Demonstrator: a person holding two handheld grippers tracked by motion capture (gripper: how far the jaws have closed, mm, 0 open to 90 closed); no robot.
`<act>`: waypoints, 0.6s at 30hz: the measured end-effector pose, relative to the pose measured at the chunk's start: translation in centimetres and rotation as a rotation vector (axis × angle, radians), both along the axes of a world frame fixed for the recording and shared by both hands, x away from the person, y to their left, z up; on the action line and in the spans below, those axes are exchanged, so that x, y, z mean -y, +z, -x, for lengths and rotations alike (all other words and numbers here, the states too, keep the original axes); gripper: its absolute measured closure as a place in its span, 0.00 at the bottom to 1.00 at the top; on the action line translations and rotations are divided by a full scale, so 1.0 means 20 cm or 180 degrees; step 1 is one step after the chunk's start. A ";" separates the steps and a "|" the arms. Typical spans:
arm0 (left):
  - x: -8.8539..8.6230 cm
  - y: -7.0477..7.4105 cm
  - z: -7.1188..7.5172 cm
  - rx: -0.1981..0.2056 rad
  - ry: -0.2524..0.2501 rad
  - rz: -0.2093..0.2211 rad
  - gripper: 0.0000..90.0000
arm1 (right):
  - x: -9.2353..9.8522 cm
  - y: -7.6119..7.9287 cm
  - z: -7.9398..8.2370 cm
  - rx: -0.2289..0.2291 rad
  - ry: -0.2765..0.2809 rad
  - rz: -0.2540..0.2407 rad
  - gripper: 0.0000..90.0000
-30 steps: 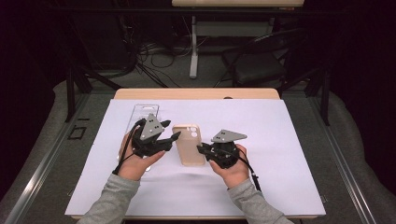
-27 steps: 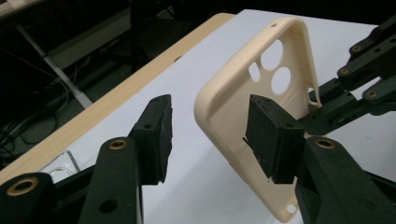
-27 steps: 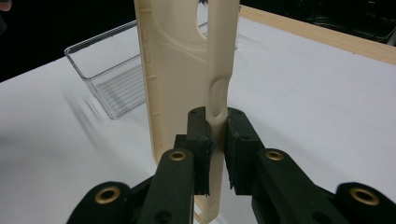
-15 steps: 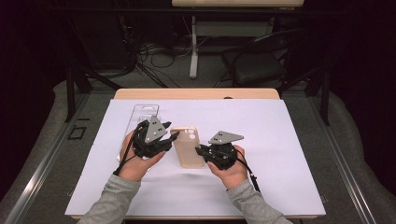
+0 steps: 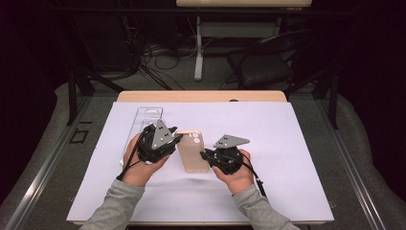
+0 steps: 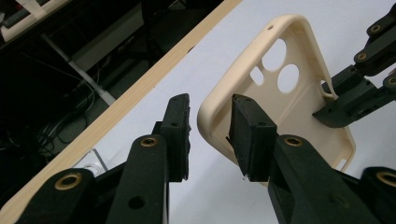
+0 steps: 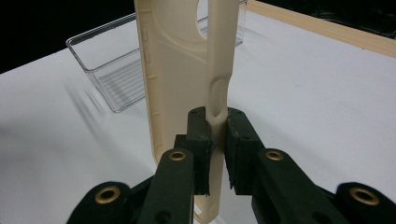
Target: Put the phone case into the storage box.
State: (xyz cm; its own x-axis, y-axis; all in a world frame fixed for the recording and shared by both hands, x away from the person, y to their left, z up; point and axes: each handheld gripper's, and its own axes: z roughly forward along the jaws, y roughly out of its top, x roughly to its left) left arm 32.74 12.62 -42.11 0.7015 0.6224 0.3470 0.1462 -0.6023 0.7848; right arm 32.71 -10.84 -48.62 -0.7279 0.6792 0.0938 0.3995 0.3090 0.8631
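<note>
The case (image 5: pixel 192 151) lies lengthwise between both hands: the right gripper (image 7: pixel 217 135) pinches its rim, while the left gripper (image 6: pixel 210 126), just closing, straddles the opposite rim without clamping.

The phone case (image 5: pixel 193 152) is a pale cream colour, plain and without any pattern, inside and outside the same. The left gripper (image 5: pixel 176 139) and the right gripper (image 5: pixel 203 155) are black, with small brass-coloured rings at the joints of the jaws, and each one carries a grey plate on top. The sheet (image 5: pixel 297 143) that covers the table is white and plain. The table edge (image 5: pixel 201 96) has a light wood colour. The tray (image 5: pixel 146 118) is clear and colourless, with fine ridges on its bottom. The sleeves (image 5: pixel 117 211) are light grey. The floor is grey and the background is dark.
</note>
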 end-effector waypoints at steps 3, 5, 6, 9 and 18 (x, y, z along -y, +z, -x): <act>0.00 0.00 0.00 -0.0003 -0.0015 -0.0018 0.77 | 0.00 0.00 0.00 -0.0005 0.0005 0.0001 0.90; 0.01 0.00 0.00 -0.0002 -0.0024 -0.0051 0.78 | 0.00 0.00 0.00 -0.0010 0.0009 0.0002 0.90; 0.01 0.00 0.00 0.0002 -0.0025 -0.0056 0.79 | 0.00 0.00 0.00 -0.0013 0.0013 0.0002 0.90; 0.00 0.00 0.00 0.0002 -0.0027 -0.0072 0.81 | -0.01 0.00 0.00 -0.0018 0.0018 0.0002 0.90; 0.00 0.00 0.00 -0.0011 -0.0021 -0.0119 0.84 | -0.01 -0.01 0.00 -0.0022 0.0028 0.0023 0.90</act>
State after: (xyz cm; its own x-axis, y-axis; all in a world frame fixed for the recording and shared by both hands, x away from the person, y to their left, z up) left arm 32.76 12.55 -42.17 0.7069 0.6044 0.3675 0.1447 -0.6322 0.7612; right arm 32.69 -10.64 -48.76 -0.7332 0.6735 0.0940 0.4027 0.3187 0.8581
